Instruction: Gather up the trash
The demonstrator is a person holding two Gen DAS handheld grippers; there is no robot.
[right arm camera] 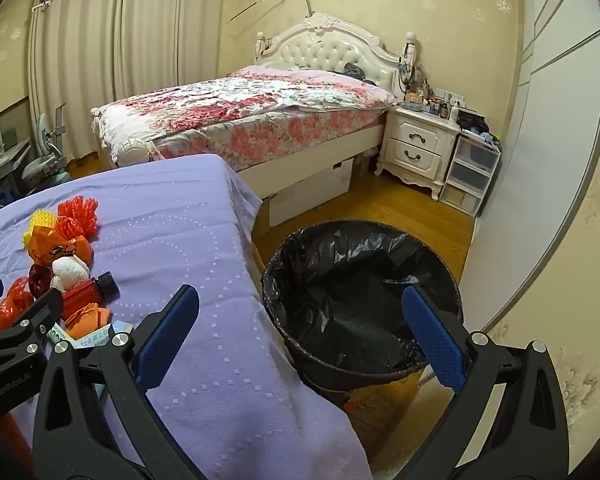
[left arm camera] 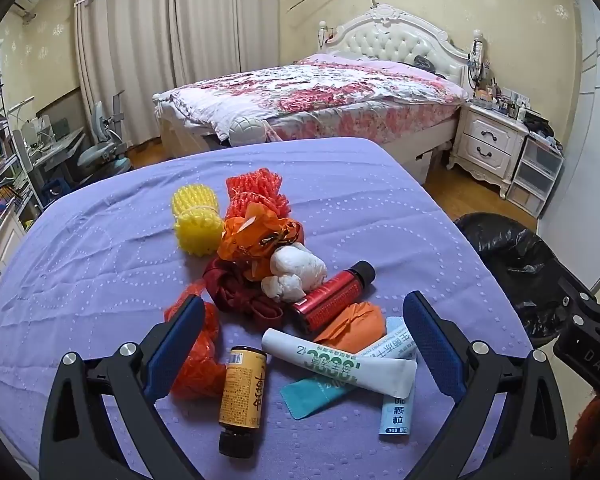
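Lavender quilted cloth covers the worktop (left arm camera: 100, 264), which carries a loose heap of trash. The heap includes a yellow foam fruit net (left arm camera: 197, 220), a red-orange foam net (left arm camera: 256, 194), crumpled orange wrappers (left arm camera: 260, 236), two white paper wads (left arm camera: 296, 274), a red cylindrical bottle with a black cap (left arm camera: 332, 298), an amber glass bottle with a yellow label (left arm camera: 242, 394), a white squeeze tube with green print (left arm camera: 340, 362) and a teal sachet (left arm camera: 304, 396) lying partly under the tube.

A round bin lined with a black plastic bag (right arm camera: 364, 296) stands on the wooden floor (right arm camera: 416, 208), just beside the right edge of the worktop. What the bag already holds cannot be made out.

Left tool (left arm camera: 302, 344): jaws spread wide, empty, hovering over the near end of the heap, with the amber bottle and the squeeze tube between the fingers' lines. Right tool (right arm camera: 300, 330): jaws spread wide, empty, aimed at the edge of the worktop and the bin mouth.

Step in hand, judged from the layout: selection of an item for pickup; most or all of the heap remains to be collected.

Next move, as a judgement: lower the left tool astride a single item, such as the amber bottle, and close across its narrow width. The bottle is round and may roll, so grip it mid-body before carrying it to the bin.
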